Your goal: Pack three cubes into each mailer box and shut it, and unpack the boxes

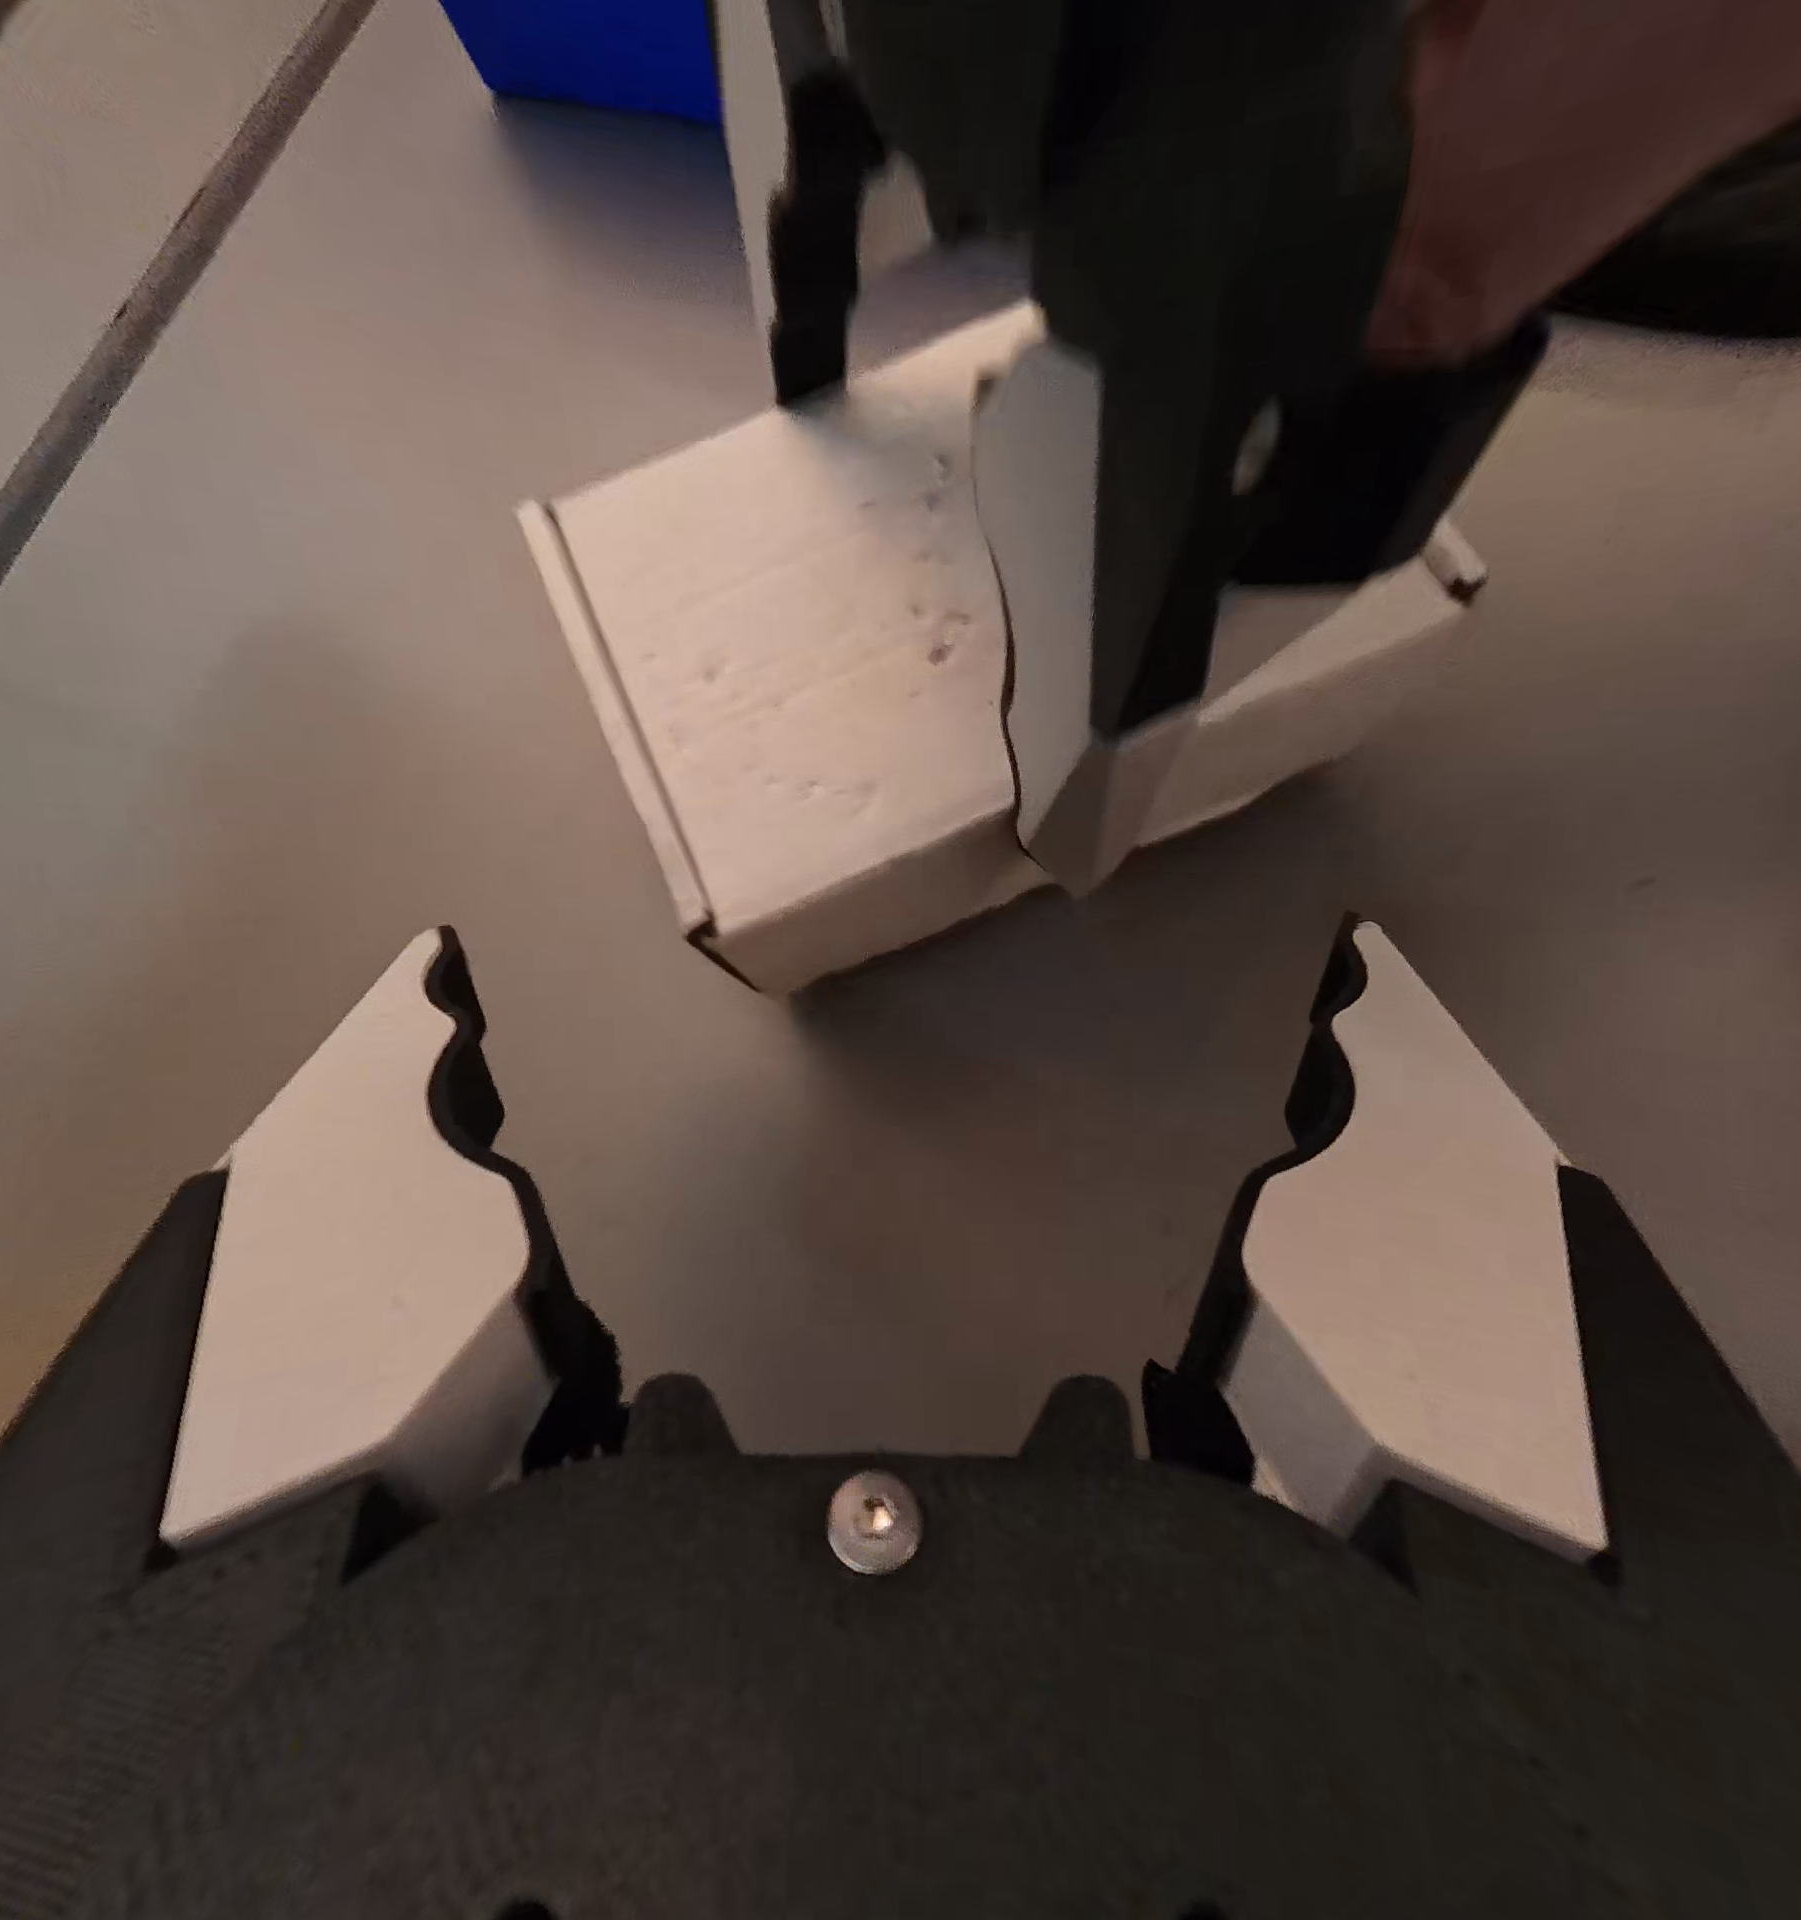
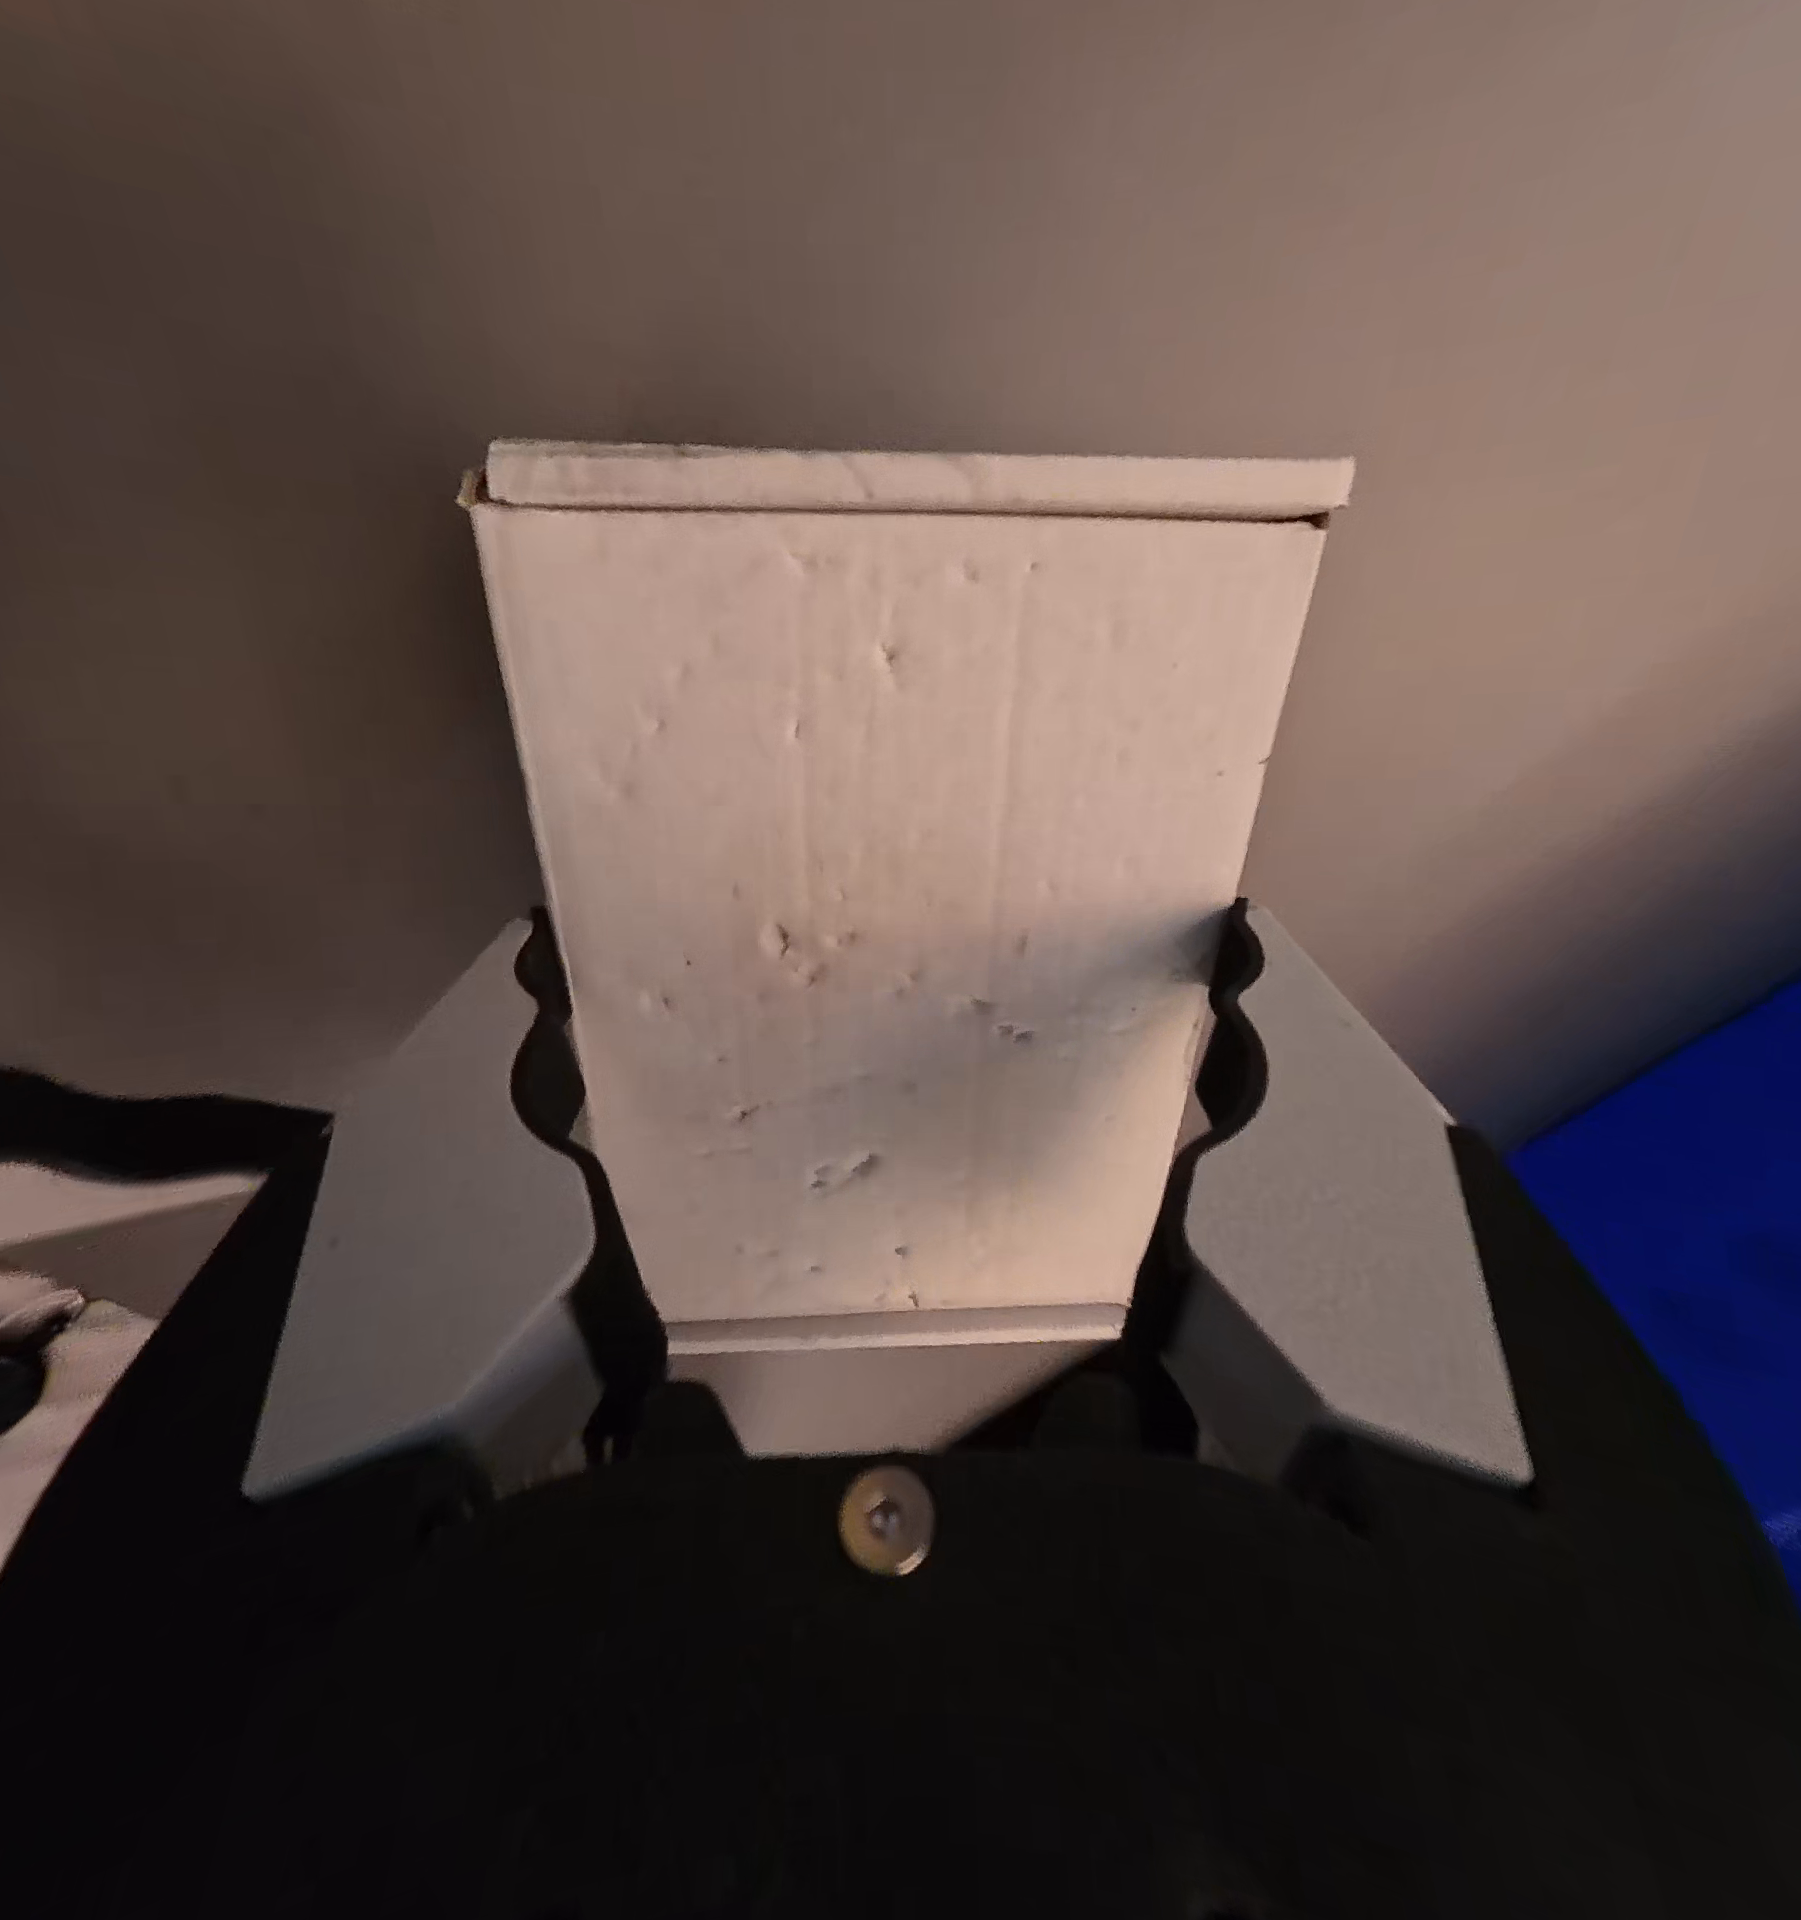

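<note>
A white mailer box (image 1: 792, 665) lies with its lid shut on the grey table (image 1: 252, 727). My right gripper (image 1: 963, 561) comes down on it from above, one finger at its far side and one at its near side. In the right wrist view the box (image 2: 896, 831) fills the space between the fingers, and the right gripper (image 2: 885, 920) is shut on its two sides. My left gripper (image 1: 901, 935) is open and empty, just short of the box's near corner. No cubes are in view.
A blue bin (image 1: 605, 52) stands at the back of the table and also shows at the right in the right wrist view (image 2: 1706, 1299). A dark seam (image 1: 148, 260) runs along the table's left. A person's hand (image 1: 1602, 156) holds the right gripper.
</note>
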Demonstrator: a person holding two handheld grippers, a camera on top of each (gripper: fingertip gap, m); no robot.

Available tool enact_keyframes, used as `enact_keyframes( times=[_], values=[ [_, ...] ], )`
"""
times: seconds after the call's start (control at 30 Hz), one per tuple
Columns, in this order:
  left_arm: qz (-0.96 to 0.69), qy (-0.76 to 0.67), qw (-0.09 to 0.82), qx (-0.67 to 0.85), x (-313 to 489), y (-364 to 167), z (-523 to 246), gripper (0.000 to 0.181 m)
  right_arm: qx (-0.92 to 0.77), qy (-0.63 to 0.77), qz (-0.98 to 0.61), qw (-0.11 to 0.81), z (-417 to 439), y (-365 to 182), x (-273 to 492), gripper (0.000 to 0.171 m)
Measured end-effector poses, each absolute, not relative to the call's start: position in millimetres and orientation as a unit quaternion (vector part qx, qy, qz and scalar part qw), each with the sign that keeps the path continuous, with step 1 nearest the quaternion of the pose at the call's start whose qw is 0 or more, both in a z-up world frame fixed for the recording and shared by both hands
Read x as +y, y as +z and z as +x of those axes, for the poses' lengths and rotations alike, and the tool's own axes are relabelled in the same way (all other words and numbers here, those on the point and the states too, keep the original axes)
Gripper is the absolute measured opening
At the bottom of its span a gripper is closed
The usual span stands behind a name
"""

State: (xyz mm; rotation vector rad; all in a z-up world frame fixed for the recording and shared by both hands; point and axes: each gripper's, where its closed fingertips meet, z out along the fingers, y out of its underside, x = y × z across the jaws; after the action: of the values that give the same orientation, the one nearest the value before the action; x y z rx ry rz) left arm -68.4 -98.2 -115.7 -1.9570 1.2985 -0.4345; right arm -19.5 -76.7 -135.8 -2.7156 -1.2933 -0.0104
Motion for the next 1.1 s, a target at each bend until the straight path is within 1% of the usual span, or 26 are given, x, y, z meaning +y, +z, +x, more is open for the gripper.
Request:
enact_keyframes(
  times=[0.1, 0.2, 0.3, 0.37, 0.43, 0.5, 0.63, 0.77, 0.93, 1.03, 1.1],
  values=[
    [-0.756, -0.183, 0.371, 0.507, -101.6, -112.4, -64.1, 0.151, -0.432, -0.012, -0.896, 0.099, -5.5, -87.6, -62.7, 0.122],
    [-0.755, -0.201, 0.356, 0.513, -108.2, -117.2, -58.3, 0.150, -0.438, -0.038, -0.885, 0.152, 33.7, -10.7, -36.6, 0.122],
    [-0.759, -0.192, 0.334, 0.525, -110.8, -132.5, -55.3, 0.150, -0.428, -0.083, -0.881, 0.185, 105.2, 53.5, 4.6, 0.122],
    [-0.760, -0.184, 0.320, 0.535, -113.0, -143.6, -51.8, 0.150, -0.441, -0.128, -0.871, 0.174, 163.7, 63.4, 33.3, 0.122],
    [-0.760, -0.176, 0.306, 0.545, -116.0, -153.9, -47.5, 0.150, -0.429, -0.139, -0.881, 0.141, 212.2, 45.1, 54.4, 0.122],
    [-0.756, -0.175, 0.297, 0.557, -121.9, -160.4, -40.3, 0.149, -0.445, -0.146, -0.875, 0.119, 240.7, 14.3, 72.2, 0.122],
    [-0.736, -0.178, 0.293, 0.583, -136.3, -163.5, -25.8, 0.147, -0.521, -0.163, -0.833, 0.094, 257.2, -43.8, 97.6, 0.122],
    [-0.727, -0.180, 0.295, 0.594, -140.3, -165.5, -21.1, 0.144, -0.584, -0.174, -0.792, 0.037, 267.4, -88.3, 103.4, 0.123],
    [-0.735, -0.184, 0.291, 0.584, -134.0, -168.5, -24.8, 0.144, -0.657, -0.199, -0.727, 0.019, 263.9, -114.5, 115.2, 0.123],
    [-0.736, -0.184, 0.289, 0.584, -133.5, -169.9, -25.4, 0.144, -0.667, -0.198, -0.718, 0.004, 261.6, -127.7, 118.8, 0.123],
    [-0.736, -0.179, 0.286, 0.587, -133.8, -171.9, -26.3, 0.144, -0.679, -0.222, -0.699, -0.001, 264.5, -132.7, 126.0, 0.123]
  ],
)
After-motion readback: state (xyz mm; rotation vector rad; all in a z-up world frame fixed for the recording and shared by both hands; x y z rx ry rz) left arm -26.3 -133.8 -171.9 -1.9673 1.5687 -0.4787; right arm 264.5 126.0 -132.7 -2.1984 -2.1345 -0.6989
